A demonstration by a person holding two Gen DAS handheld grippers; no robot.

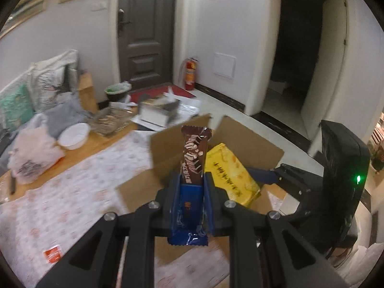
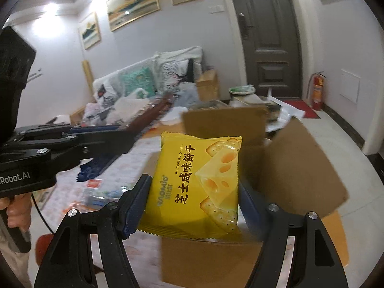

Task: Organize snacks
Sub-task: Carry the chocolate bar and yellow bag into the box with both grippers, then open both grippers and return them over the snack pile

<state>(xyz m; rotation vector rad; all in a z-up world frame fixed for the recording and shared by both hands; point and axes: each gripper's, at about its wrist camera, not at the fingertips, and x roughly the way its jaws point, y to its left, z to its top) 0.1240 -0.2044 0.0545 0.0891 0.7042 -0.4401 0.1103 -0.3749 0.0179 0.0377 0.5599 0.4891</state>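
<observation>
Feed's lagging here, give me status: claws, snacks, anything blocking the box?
Left claw shut on brown-and-blue chocolate bar wrapper. Right claw shut on yellow cheese cracker packet. Both over open brown cardboard box; flaps up, nothing blocking.

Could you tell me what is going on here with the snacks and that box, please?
A person is sorting snacks with handheld tongs in each hand. The left tongs are shut on a brown and blue chocolate bar, held upright. The right tongs are shut on a yellow cheese cracker packet. Both snacks are held over an open cardboard box whose flaps stand up, on a table with a patterned cloth. Neither snack has been let go yet.
</observation>
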